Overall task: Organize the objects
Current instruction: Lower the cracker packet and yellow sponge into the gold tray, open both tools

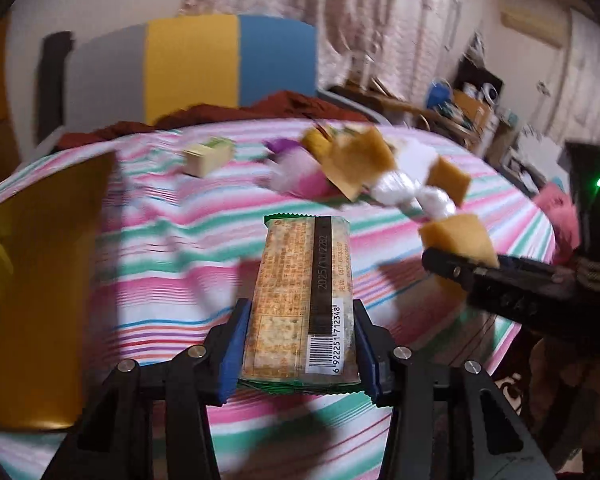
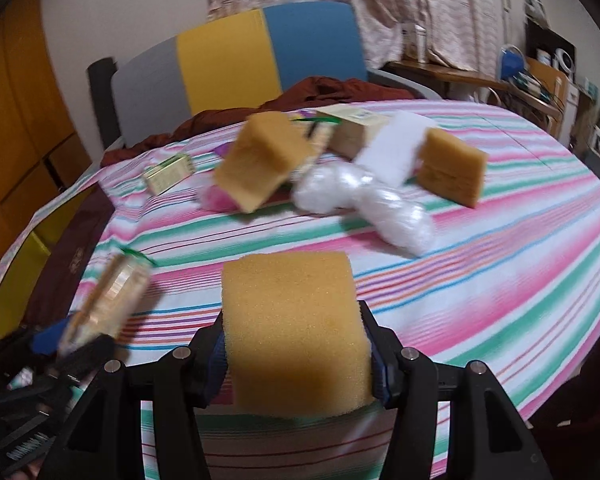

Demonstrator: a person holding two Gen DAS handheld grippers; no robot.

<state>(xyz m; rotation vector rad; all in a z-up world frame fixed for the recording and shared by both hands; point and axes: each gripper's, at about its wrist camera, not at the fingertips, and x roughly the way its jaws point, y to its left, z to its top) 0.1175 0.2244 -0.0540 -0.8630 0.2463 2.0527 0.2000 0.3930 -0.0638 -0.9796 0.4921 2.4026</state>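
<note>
In the left wrist view my left gripper [image 1: 300,320] is shut on a cracker packet [image 1: 300,292] with a barcode, its blue pads pressing both long sides above the striped cloth. My right gripper [image 2: 296,320] is shut on a yellow sponge block [image 2: 296,332]. The left wrist view shows that right gripper [image 1: 452,264] at the right edge with the sponge [image 1: 458,236] in it. The right wrist view shows the left gripper [image 2: 60,344] low on the left with the blurred packet [image 2: 108,304].
On the striped cloth [image 2: 500,280] lie two more sponges [image 2: 260,160] [image 2: 452,170], white plastic bundles [image 2: 380,200], a small box [image 2: 168,172], a long box [image 2: 356,128] and a pink item [image 2: 216,200]. A yellow container [image 1: 40,300] stands at the left. A chair [image 2: 228,64] stands behind.
</note>
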